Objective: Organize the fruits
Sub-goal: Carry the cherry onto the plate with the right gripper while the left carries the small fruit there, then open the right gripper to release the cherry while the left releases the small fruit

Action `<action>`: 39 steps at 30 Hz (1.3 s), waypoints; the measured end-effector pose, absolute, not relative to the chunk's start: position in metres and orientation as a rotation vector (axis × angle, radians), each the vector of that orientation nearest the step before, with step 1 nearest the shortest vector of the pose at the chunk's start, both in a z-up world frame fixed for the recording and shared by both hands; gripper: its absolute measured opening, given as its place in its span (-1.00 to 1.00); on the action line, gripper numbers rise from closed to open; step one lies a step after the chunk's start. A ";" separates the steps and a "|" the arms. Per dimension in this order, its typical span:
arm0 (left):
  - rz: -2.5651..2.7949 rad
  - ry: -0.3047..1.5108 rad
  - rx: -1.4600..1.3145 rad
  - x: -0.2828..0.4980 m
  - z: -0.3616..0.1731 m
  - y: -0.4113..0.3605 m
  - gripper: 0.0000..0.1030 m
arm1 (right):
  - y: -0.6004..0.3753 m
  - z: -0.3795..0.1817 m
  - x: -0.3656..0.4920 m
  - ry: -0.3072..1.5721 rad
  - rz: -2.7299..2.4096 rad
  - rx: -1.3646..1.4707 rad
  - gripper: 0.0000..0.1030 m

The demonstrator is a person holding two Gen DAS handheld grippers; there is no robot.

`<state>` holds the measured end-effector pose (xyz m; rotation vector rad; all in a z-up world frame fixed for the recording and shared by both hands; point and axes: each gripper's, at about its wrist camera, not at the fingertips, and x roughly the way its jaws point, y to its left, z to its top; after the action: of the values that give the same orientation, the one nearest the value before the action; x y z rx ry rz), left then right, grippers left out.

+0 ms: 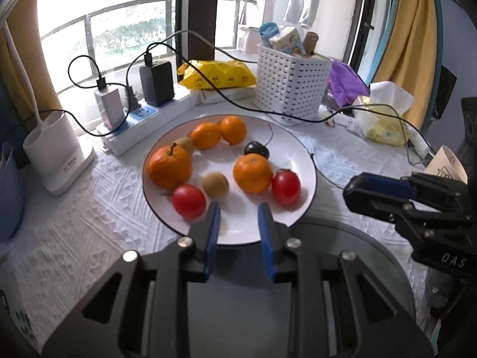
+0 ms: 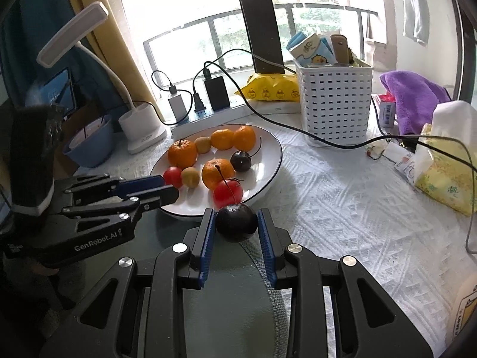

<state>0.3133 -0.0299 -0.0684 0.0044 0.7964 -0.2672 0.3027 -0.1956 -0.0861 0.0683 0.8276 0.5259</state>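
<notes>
The right gripper point(image 2: 237, 223) pinches a dark cherry point(image 2: 237, 223) just beyond the white plate point(image 2: 269, 146); a gentle squeeze suits it, while the left gripper point(image 1: 238, 216) hangs open and empty.

Both wrist cams low, share plate point(image 1: 301, 149)

We are seeing strong daylight pouring in through the window point(image 1: 119, 29) behind the white plate point(image 1: 292, 155); its panes are blowing out to near white in both views. We are noticing soft, short shadows falling from the fruit toward the camera side of the plate, and faint glare on its rim point(image 2: 277, 149). Fisheye distortion is bending the window bars and darkening the corners. Everything nearest the lens is blurring slightly, while the plate is staying fairly sharp.
</notes>
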 end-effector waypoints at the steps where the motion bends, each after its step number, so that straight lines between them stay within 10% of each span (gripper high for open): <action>1: -0.266 0.791 -0.001 0.312 -0.067 -0.028 -0.47 | -0.195 -0.086 0.303 0.826 0.522 0.066 -0.40; 39: -0.077 0.731 -0.119 0.276 -0.065 0.060 -0.04 | -0.101 -0.096 0.321 0.863 0.598 -0.097 -0.39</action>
<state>0.2762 0.0602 -0.0655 -0.1185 0.7311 -0.0769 0.3205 -0.1007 -0.0956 -0.0966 0.8630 0.5976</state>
